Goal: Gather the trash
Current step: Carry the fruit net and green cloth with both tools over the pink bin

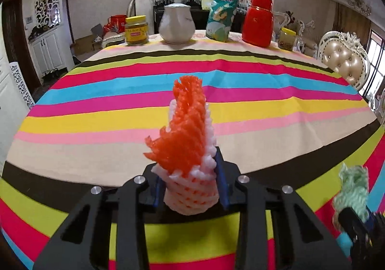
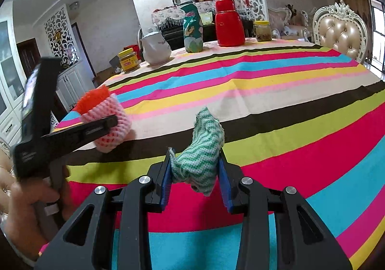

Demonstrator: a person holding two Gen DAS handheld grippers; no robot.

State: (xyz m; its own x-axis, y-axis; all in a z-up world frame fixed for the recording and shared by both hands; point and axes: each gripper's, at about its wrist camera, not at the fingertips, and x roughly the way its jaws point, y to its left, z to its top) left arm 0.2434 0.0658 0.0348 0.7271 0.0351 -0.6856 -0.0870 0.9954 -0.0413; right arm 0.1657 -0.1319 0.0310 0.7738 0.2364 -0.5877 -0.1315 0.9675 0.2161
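Observation:
An orange and white foam fruit net (image 1: 185, 135) stands between the blue pads of my left gripper (image 1: 190, 173), which is shut on its lower part above the striped tablecloth (image 1: 276, 106). From the right wrist view the same foam net (image 2: 108, 111) shows at the left in the left gripper (image 2: 108, 125), with a person's hand (image 2: 28, 217) on the handle. My right gripper (image 2: 196, 168) is shut on a crumpled green-and-white striped cloth (image 2: 204, 140). That cloth (image 1: 353, 185) also appears at the lower right of the left wrist view.
Along the far edge of the table stand a yellow-lidded jar (image 1: 136, 30), a white jug (image 1: 176, 23), a teal snack bag (image 1: 221, 17), a red thermos (image 1: 258, 20) and a second jar (image 1: 286, 38). A padded chair (image 1: 344, 62) stands at the right.

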